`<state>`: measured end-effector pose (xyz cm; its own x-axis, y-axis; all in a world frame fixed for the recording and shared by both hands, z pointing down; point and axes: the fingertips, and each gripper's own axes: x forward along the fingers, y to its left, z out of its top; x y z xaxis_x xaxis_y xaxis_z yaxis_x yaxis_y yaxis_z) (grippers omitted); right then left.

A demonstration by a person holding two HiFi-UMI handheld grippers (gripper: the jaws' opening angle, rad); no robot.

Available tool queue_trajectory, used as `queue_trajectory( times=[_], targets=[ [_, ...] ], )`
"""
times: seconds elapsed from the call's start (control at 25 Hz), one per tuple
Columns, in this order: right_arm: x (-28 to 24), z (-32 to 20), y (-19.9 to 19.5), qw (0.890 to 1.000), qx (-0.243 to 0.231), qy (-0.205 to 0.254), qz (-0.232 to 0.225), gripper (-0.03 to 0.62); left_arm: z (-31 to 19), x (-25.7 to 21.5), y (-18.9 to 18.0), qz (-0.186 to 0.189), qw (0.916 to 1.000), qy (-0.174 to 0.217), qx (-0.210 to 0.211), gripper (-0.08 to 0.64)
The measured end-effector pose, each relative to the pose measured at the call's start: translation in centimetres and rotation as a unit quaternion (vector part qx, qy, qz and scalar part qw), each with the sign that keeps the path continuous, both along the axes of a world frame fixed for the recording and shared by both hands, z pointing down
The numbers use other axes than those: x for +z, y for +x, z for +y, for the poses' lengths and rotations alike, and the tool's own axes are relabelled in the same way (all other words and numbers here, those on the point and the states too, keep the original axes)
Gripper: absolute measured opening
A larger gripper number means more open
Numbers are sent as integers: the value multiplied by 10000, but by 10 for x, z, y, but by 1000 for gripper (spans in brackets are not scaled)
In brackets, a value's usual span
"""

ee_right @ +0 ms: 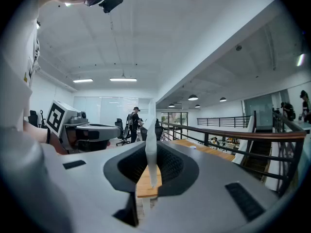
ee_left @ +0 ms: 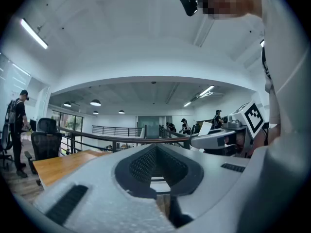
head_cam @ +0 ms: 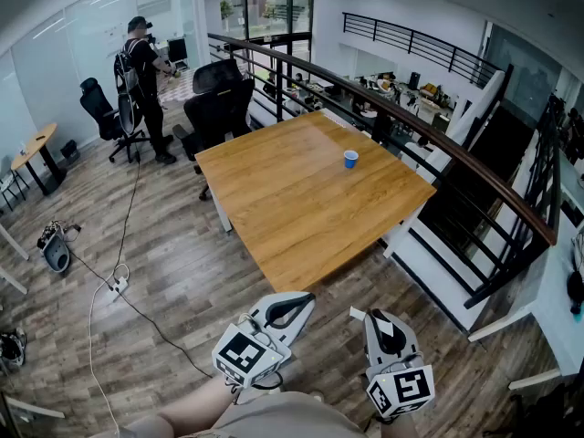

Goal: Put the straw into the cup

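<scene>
A small blue cup (head_cam: 350, 159) stands upright on the far right part of the wooden table (head_cam: 301, 199), well ahead of both grippers. My right gripper (head_cam: 379, 320) is shut on a white paper-wrapped straw (ee_right: 151, 149), which stands upright between its pads; the straw's tip (head_cam: 358, 314) shows beside the jaws in the head view. My left gripper (head_cam: 297, 299) is held level next to it, jaws together with nothing between them. Both grippers hover over the wooden floor, short of the table's near edge. The right gripper's marker cube (ee_left: 252, 116) shows in the left gripper view.
Black office chairs (head_cam: 219, 108) stand behind the table. A person (head_cam: 141, 71) stands far back left. A dark railing (head_cam: 411, 121) runs along the table's right side, with stairs (head_cam: 456, 245) beyond it. A white cable (head_cam: 119, 286) lies on the floor at the left.
</scene>
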<state>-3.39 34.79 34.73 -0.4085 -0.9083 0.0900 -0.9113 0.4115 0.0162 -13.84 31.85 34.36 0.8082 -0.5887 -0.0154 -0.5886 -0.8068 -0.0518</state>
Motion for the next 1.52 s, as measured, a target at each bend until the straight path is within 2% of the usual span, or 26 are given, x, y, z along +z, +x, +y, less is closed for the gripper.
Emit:
queue_trajectory(
  times=[0.12,0.4,0.56,0.76,0.92,1.24,1.52],
  targets=[
    [0,-3,4,10000,-21,-5,5,51,3,-2,10,-54,9999,118,88,13],
    [-4,-8,5,10000,34,13,23,51,-2,1,10,40,9999,-119,56,14],
    [-8,-9,9,9998,166,27,58,51,-2,0,8,24,9999,-96,32,13],
    [-14,-8,15,9998,163,65,14,51,-3,-3,14,187,9994,-254,125,14],
    [-16,-3,20,9999,147,79,-14,52,2,-2,21,147,9994,-283,155,14],
    [-16,-1,46,9997,145,154,-105,52,-2,4,36,119,9992,-361,-97,13],
    [-17,3,78,9994,192,220,-178,52,5,5,62,91,9994,-320,-125,14]
  ],
)
